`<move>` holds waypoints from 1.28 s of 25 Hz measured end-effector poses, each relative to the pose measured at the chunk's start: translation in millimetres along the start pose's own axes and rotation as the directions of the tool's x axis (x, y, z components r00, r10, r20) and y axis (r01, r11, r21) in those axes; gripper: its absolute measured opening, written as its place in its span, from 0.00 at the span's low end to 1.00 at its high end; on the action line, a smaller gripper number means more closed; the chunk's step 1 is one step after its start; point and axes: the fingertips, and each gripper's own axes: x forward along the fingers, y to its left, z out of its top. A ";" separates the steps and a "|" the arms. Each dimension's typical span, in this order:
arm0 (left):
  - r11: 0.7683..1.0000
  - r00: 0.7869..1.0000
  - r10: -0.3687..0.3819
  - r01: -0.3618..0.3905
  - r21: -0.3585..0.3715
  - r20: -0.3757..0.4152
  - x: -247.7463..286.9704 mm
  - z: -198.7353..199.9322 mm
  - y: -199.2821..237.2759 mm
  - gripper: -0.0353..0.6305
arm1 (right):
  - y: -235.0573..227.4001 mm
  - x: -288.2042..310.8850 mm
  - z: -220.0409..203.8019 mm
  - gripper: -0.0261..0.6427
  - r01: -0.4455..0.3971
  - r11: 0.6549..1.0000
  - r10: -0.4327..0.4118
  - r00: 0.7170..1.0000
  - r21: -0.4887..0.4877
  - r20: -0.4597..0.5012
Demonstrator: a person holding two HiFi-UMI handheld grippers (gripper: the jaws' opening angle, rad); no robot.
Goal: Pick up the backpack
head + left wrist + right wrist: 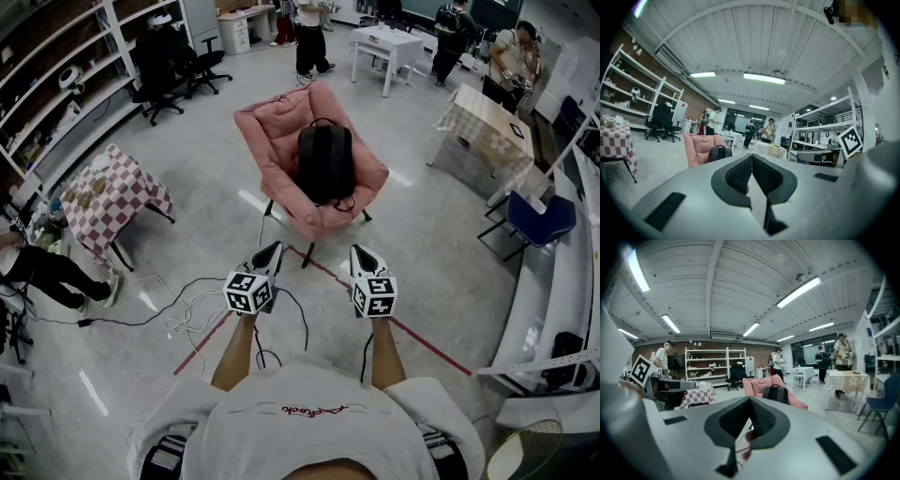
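Yet to reach and lift backpack (325, 161) on pink chair (267, 131); holding left tongs (273, 247) and right tongs (361, 250) pressed together, empty, well short

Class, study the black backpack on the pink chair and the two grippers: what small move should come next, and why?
Probably step closer to the pink chair and open the jaws. The backpack leans against the chair's back, ahead of both grippers. The left gripper and right gripper are held short of the chair, jaws shut and empty, so neither can take it yet.
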 end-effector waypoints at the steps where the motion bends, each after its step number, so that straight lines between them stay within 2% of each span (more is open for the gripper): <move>1: 1.000 1.000 -0.003 0.003 0.000 0.000 1.7 -0.6 -0.2 0.07 | -0.5 1.0 0.5 0.07 0.000 1.000 0.000 1.000 -0.002 0.001; 13: 0.999 0.999 -0.036 0.036 0.004 0.002 5.1 4.6 10.5 0.07 | 6.2 8.1 -2.4 0.07 0.023 1.000 -0.022 1.000 0.011 -0.012; 17: 0.999 0.999 -0.045 0.045 -0.003 -0.006 1.8 2.8 20.0 0.07 | 16.8 15.4 -4.5 0.07 0.034 0.999 -0.035 0.999 -0.011 -0.032; 32: 0.997 0.997 -0.078 0.078 -0.006 -0.020 2.0 -3.0 56.7 0.07 | 45.3 42.8 -11.5 0.07 0.039 0.999 -0.038 0.998 0.007 -0.047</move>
